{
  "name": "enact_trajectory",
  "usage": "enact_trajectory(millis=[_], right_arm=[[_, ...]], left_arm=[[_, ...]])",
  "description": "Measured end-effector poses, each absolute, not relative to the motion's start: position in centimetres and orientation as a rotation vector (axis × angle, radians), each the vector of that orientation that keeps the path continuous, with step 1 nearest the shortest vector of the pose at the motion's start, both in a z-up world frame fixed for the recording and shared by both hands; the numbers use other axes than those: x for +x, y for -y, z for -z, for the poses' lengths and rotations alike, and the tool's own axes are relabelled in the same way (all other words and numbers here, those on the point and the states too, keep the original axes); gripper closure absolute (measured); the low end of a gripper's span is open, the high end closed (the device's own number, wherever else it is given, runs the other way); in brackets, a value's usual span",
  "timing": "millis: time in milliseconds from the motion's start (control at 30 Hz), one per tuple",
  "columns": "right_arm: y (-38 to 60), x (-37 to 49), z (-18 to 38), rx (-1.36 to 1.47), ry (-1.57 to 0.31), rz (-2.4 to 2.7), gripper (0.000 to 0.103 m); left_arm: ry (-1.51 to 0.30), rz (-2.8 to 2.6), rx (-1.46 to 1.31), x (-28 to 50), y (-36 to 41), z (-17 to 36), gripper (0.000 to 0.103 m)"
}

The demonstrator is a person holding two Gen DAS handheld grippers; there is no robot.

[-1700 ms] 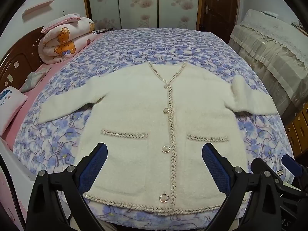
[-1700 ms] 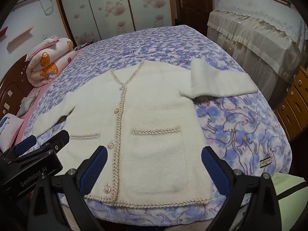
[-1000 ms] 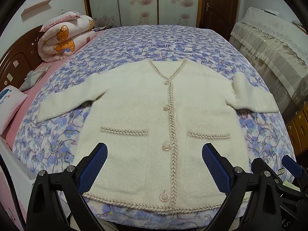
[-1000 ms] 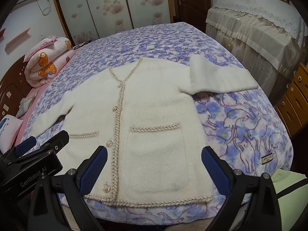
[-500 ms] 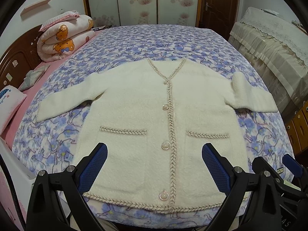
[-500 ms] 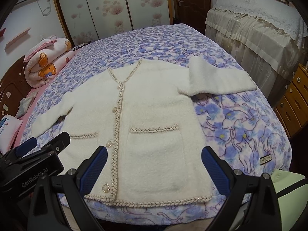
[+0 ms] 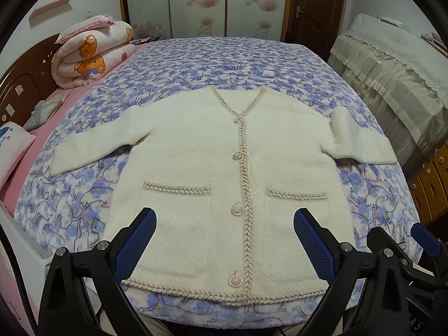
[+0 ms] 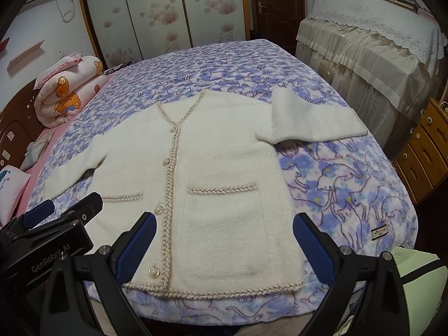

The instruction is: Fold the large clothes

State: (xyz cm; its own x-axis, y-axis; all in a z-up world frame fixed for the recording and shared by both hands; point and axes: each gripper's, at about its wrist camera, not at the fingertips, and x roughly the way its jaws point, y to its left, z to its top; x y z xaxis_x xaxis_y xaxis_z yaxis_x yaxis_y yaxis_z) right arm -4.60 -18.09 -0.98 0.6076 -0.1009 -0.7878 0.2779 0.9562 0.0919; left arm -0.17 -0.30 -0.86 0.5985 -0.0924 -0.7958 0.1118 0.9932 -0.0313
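Note:
A cream fuzzy cardigan [image 7: 196,154] [image 8: 224,162] with braided trim, pearl buttons and two pockets lies flat, front up, on the blue-flowered bed cover [image 7: 224,61] [image 8: 350,184]. Its hem faces me and both sleeves are spread out to the sides. My left gripper [image 7: 224,221] hovers open above the hem near the button placket, holding nothing. My right gripper [image 8: 224,224] hovers open over the right pocket, also holding nothing. In the right wrist view the left gripper's body [image 8: 47,232] shows at the lower left.
A rolled pink bear-print quilt [image 7: 92,53] and a wooden headboard [image 7: 16,84] lie far left. A lace-covered cabinet [image 8: 372,42] and wooden drawers [image 8: 422,145] stand to the right. Wardrobe doors [image 7: 201,2] and a dark door [image 7: 310,8] are behind the bed.
Both views have shifted only slightly; the cardigan has not moved and both grippers stay open.

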Motion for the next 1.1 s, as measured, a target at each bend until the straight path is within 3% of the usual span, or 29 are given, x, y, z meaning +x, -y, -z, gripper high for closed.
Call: enact_trajectory(millis=[300,400,667,1100], right_arm=[[17.8,-5.4,1.2,0.354,-0.913,0.161,0.004],[17.0,-4.8,0.3,0.357,-1.074,0.173,0.004],[17.3,-5.2,0.0,0.288,-0.947,0.173,0.004],[20.2,-3.3,-0.3,0.264,-0.912,0.181,0.004]], left_arm=[[-0.912,0.139,0.027,-0.7,-0.3,0.0,0.005],[-0.906,0.142,0.029,-0.8,-0.3,-0.3,0.005],[-0.91,0.151,0.027,-0.2,-0.2,-0.8,0.005],[-0.887,0.204,0.029,1.7,0.8,-2.4,0.005]])
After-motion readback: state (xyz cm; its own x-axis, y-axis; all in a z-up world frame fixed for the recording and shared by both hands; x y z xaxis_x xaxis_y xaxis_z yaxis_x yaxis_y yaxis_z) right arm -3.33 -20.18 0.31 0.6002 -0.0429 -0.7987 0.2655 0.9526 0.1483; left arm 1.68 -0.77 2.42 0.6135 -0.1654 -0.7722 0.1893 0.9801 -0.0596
